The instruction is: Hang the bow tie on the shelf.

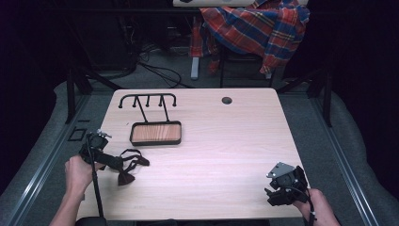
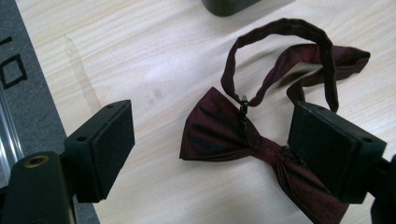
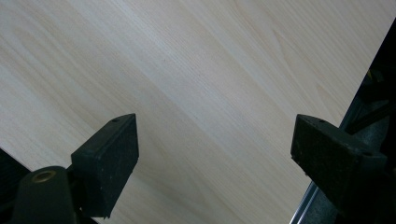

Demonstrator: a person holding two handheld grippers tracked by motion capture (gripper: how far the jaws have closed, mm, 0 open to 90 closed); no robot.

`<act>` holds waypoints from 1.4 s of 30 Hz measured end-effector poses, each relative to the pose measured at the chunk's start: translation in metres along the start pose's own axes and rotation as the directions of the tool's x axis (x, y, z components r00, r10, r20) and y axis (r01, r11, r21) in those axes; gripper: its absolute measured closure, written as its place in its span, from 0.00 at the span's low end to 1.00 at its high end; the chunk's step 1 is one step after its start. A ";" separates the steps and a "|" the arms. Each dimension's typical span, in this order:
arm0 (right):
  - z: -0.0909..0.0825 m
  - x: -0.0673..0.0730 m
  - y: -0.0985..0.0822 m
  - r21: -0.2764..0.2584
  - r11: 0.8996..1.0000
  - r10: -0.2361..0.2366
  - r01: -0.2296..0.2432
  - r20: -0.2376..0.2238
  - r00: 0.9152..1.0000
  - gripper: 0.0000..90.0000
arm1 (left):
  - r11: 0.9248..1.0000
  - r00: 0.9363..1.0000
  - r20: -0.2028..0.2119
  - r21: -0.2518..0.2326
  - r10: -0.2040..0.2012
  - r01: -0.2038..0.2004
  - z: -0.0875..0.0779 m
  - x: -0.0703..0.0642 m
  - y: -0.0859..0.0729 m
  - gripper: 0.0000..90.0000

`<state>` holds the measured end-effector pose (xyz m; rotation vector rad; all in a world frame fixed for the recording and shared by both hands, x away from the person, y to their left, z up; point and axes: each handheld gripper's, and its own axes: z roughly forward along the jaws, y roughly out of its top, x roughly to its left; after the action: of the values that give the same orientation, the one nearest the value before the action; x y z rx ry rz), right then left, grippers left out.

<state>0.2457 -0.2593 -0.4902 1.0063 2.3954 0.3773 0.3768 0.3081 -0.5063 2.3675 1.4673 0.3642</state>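
Stood in a dark room: pale wooden table (image 1: pixel 226 141), grey carpet (image 1: pixel 164 70), plaid cloth (image 1: pixel 259 23) draped over a chair behind

From above, my table (image 1: pixel 211 141) is lit brightly and evenly while everything around it falls into near black, the corners of the frame darkest. The overhead picture is soft and a little grainy. Along my left gripper (image 2: pixel 210 140), the wood shows a pale sheen near the middle, and the bow tie (image 2: pixel 233 135) casts a soft shadow under its raised strap (image 2: pixel 280 28); the cloth is sharp, my black jaws close to the lens slightly blurred. Along my right gripper (image 3: pixel 215 149), the wood grain is clear, with light fading towards the dark edge at the right.
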 end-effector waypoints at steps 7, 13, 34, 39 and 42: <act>0.000 0.000 0.001 0.006 1.000 -0.001 0.001 0.000 1.000 0.16 | 1.000 0.999 0.039 -0.016 -0.020 0.021 0.006 0.006 0.006 0.14; 0.000 0.000 0.001 0.006 1.000 -0.002 0.002 0.001 1.000 0.16 | 1.000 0.999 0.043 0.004 0.001 -0.001 0.016 0.004 0.013 0.16; 0.000 0.000 0.001 0.015 1.000 -0.005 0.005 0.001 1.000 0.17 | 0.991 0.990 0.097 0.078 0.105 -0.113 0.039 -0.005 0.027 0.30; 0.000 0.000 0.001 0.013 1.000 -0.005 0.005 0.007 1.000 0.16 | 0.983 0.984 0.113 0.104 0.139 -0.150 0.046 -0.011 0.031 0.31; 0.000 0.000 0.001 0.013 1.000 -0.005 0.005 0.006 1.000 0.16 | 0.982 0.983 0.115 0.106 0.141 -0.153 0.048 -0.013 0.031 0.31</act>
<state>0.2458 -0.2586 -0.4899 1.0055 2.3973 0.3569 0.4150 0.2762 -0.5381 2.5519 1.3015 0.1889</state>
